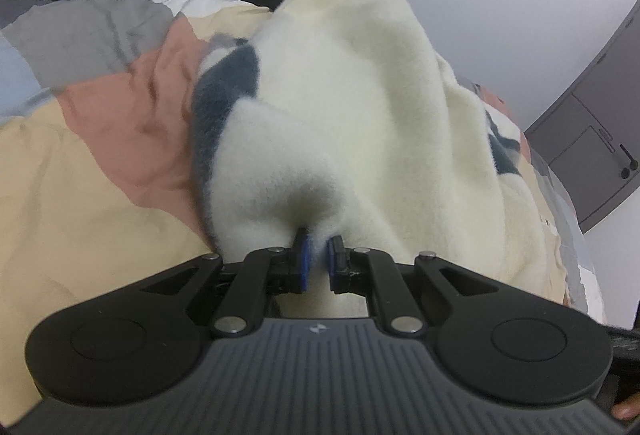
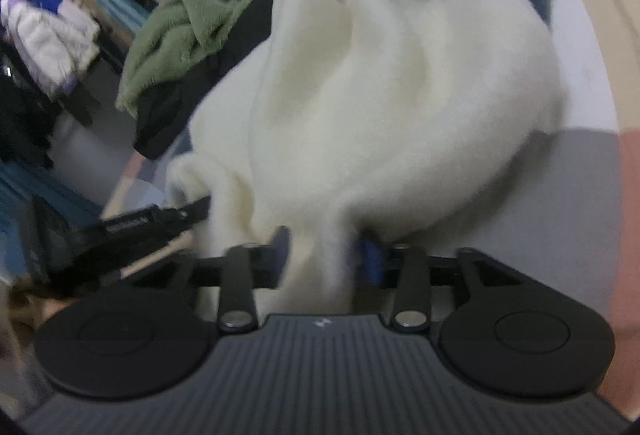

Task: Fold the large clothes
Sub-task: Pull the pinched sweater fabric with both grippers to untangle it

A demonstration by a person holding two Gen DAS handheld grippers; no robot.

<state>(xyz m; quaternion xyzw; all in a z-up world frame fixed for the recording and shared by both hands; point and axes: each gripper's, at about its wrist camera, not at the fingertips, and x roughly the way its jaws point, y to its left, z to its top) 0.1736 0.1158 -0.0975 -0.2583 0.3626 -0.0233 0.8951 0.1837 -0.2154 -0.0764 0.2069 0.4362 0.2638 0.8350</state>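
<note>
The cream fleece garment (image 1: 360,107) lies in a soft heap on the bed cover (image 1: 80,175), which has blocks of peach, pink and grey colour, so the surface is a bed. The left tool (image 1: 318,257) is almost fully closed and pinches a thin fold of the fleece between its blue pads (image 1: 305,263). The right tool (image 2: 326,255) stands about half open; a thick bunch of the same fleece passes between its jaws, but the picture is blurred there and the pads seem not to press on it, so I judge that this side is let go or nearly so. The garment, with dark blue patches (image 1: 224,91), is not flat and shows no tidy rectangle, so I think the folding is at an early or middle stage: one fold is perhaps being laid down, and smoothing and more folds remain. Behind it, a green fleece (image 2: 180,31) and a black garment (image 2: 168,115) wait, still unfolded.
</note>
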